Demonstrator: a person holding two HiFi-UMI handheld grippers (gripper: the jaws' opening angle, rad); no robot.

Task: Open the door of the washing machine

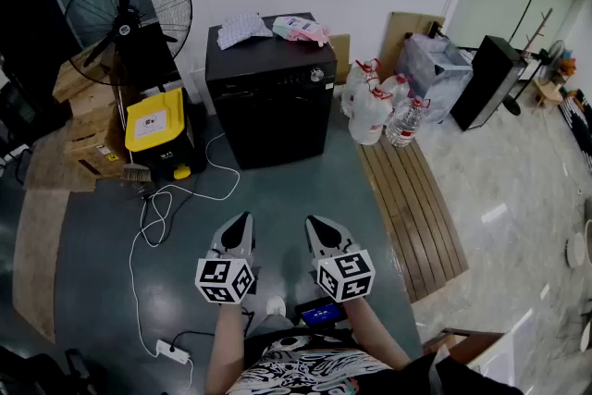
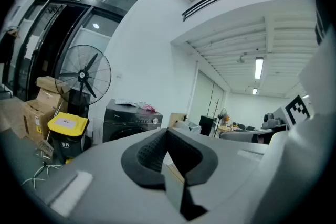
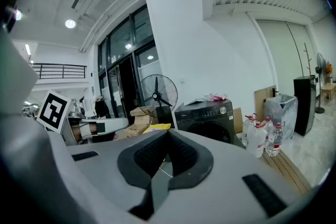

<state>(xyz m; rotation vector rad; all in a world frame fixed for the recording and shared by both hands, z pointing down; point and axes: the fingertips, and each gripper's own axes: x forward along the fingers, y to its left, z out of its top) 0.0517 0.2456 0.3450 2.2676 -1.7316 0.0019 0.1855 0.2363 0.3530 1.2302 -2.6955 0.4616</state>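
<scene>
Fingers [image 2: 144, 157] of the left gripper [image 1: 240, 225] are pressed together with nothing between them, and those of the right gripper [image 1: 317, 225] are closed the same way, empty. Both grippers hang side by side over the dark floor [image 1: 277, 190], pointing slightly downward toward the washing machine [image 1: 273, 97] and well apart from it.

At the far left, cardboard boxes [image 1: 88, 120] are stacked beside a standing fan [image 1: 125, 18]. Just to their right sits a black bin with a yellow lid [image 1: 157, 127]. A white cable [image 1: 162, 217] loops across the floor from near the bin down to a power strip [image 1: 171, 350].

The washing machine stands against the white wall at the centre, ahead of both grippers. A crumpled cloth [image 1: 242, 28] and a pink packet [image 1: 301, 28] lie on its top. Its round door [image 3: 212, 134] seems to be closed, though the dark front makes that hard to read.

To the right of the machine a cluster of water bottles [image 1: 379, 106] stands at the head of a wooden slatted platform [image 1: 412, 208]. Beyond them are a clear plastic crate [image 1: 435, 65] and a tall black box [image 1: 486, 79].
</scene>
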